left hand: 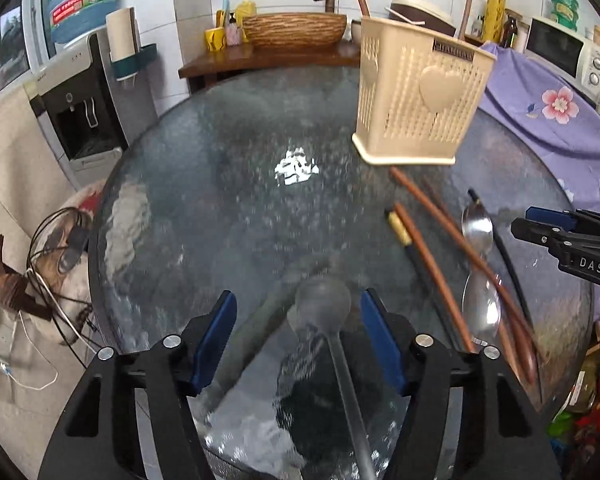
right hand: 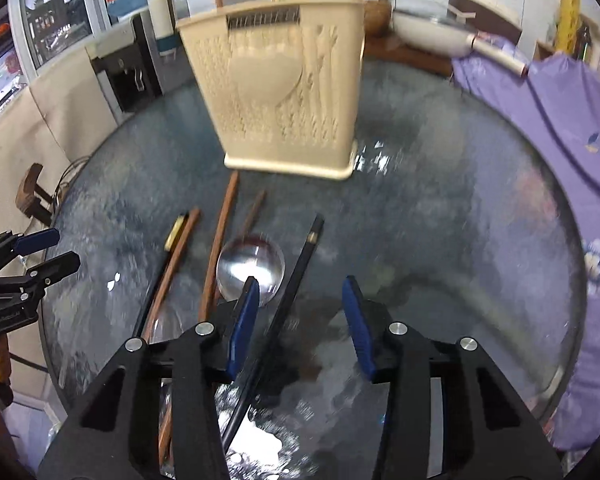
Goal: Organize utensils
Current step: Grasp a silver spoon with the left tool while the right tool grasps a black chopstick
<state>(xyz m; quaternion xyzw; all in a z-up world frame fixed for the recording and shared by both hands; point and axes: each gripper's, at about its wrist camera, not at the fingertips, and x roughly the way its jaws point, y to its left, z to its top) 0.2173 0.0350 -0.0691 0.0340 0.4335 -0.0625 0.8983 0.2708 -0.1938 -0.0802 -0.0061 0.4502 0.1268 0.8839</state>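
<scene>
A beige perforated utensil holder (left hand: 418, 96) (right hand: 278, 88) stands on the round glass table (left hand: 228, 208) (right hand: 440, 208). My left gripper (left hand: 298, 312) is open, its jaws on either side of a grey spoon (left hand: 324, 304) lying on the glass. Brown chopsticks (left hand: 456, 248) (right hand: 220, 240), black chopsticks (left hand: 504, 252) (right hand: 300, 272) and metal spoons (left hand: 477, 228) (right hand: 250, 266) lie in a pile in front of the holder. My right gripper (right hand: 300, 304) is open above the pile, a black chopstick between its jaws.
A purple flowered cloth (left hand: 540, 96) (right hand: 560, 112) covers furniture at the right. A water dispenser (left hand: 80, 96) stands at the left. A wooden counter (left hand: 268, 58) with a basket and bottles sits behind the table.
</scene>
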